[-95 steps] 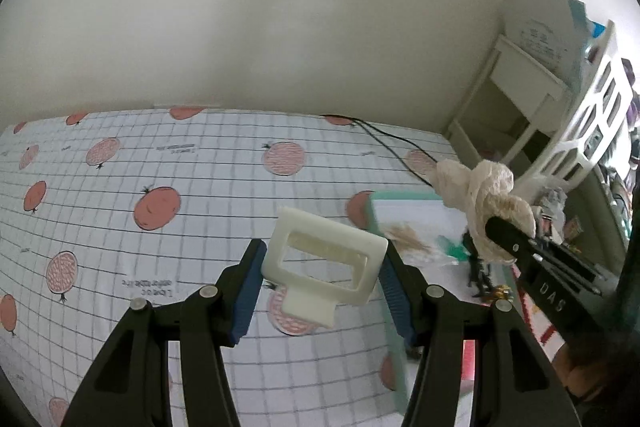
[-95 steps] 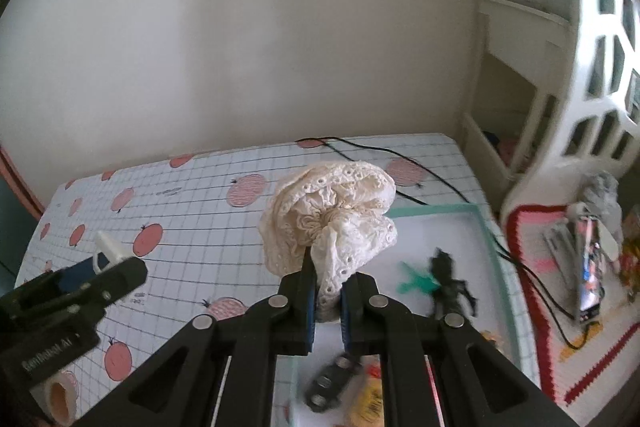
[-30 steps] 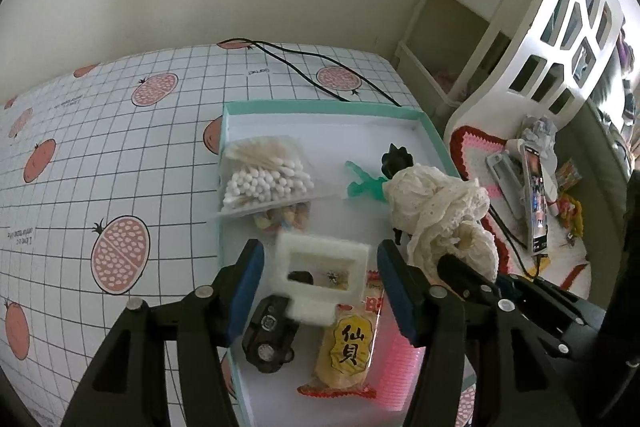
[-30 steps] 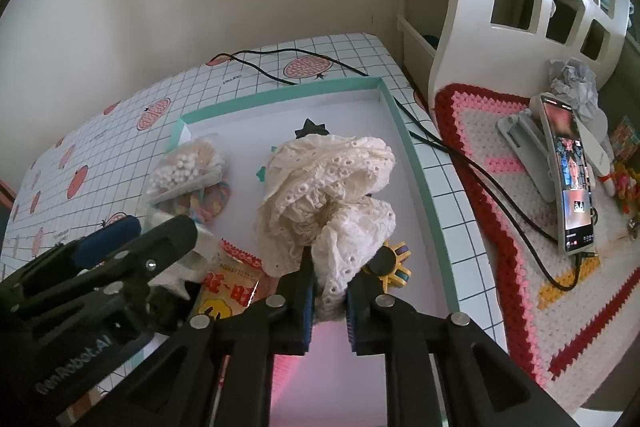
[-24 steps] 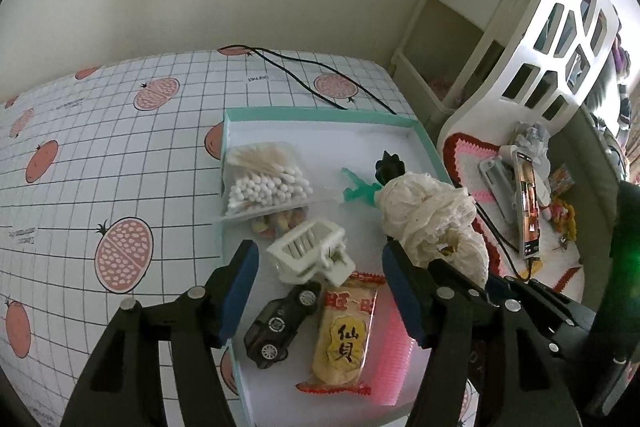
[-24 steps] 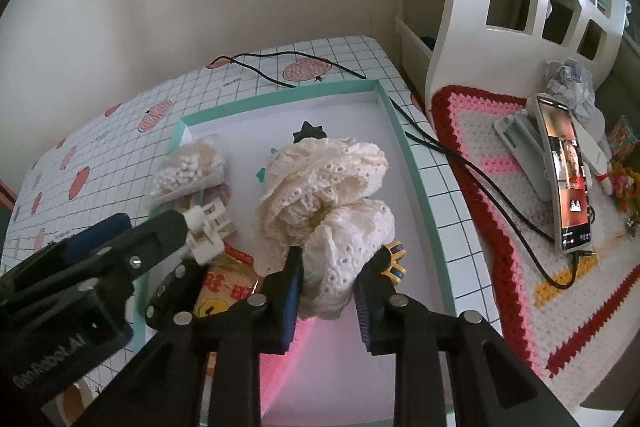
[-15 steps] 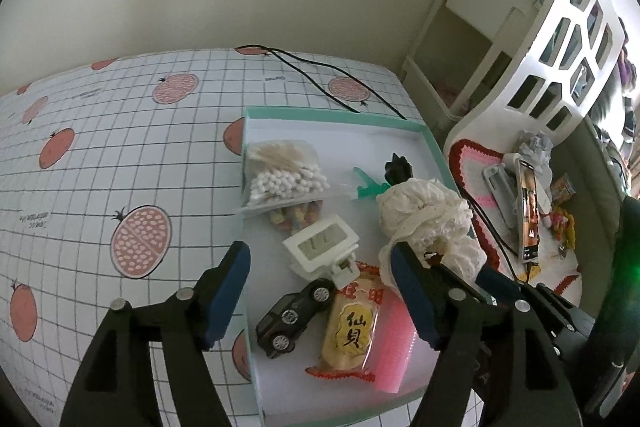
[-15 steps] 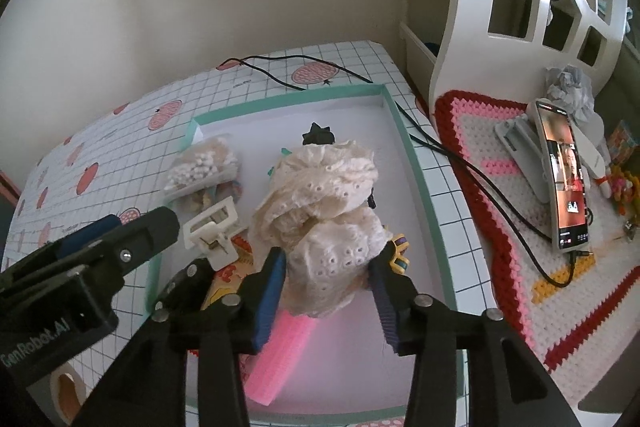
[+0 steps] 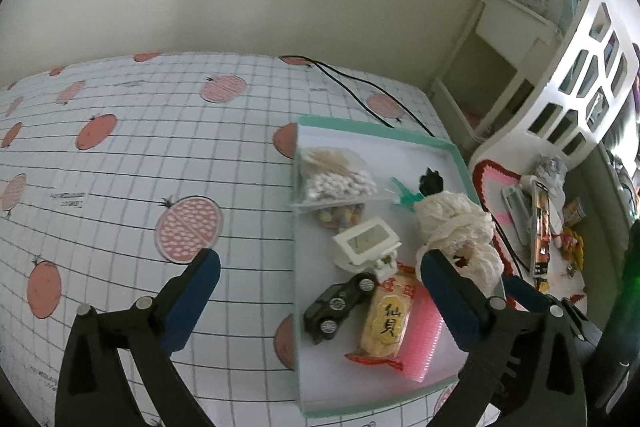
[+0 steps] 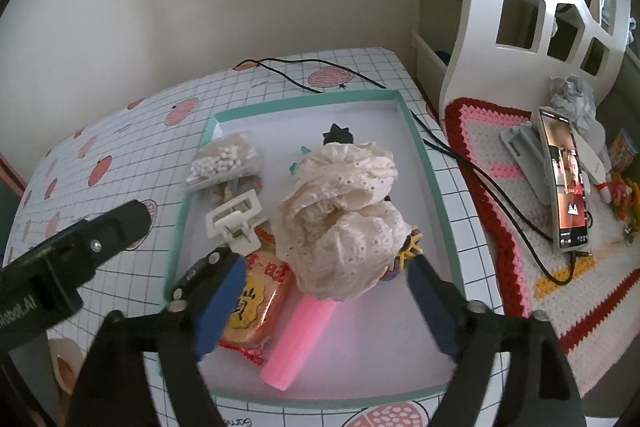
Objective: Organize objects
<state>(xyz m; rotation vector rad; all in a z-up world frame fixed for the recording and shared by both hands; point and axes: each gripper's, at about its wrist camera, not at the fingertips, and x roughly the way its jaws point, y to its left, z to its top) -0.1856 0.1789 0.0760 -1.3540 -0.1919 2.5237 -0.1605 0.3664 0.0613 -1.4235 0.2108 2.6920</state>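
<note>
I see the teal-rimmed tray [image 10: 420,151] on the counter [image 9: 160,155] holding everything: a bag of cotton swabs [image 10: 224,161] at its far left, a white clip [image 10: 236,217] beside it, a toy car [image 9: 340,301], a snack packet [image 10: 256,301] and a pink comb [image 10: 302,335], whose long axis runs from the near rim diagonally up to the right. The lace cloth [image 10: 344,215] sits bunched in the tray's middle, over the comb's far end. My left claw [image 9: 316,275] is spread wide, holding nothing; my right claw [image 10: 324,287] gapes either side of the cloth, gripping nothing.
</note>
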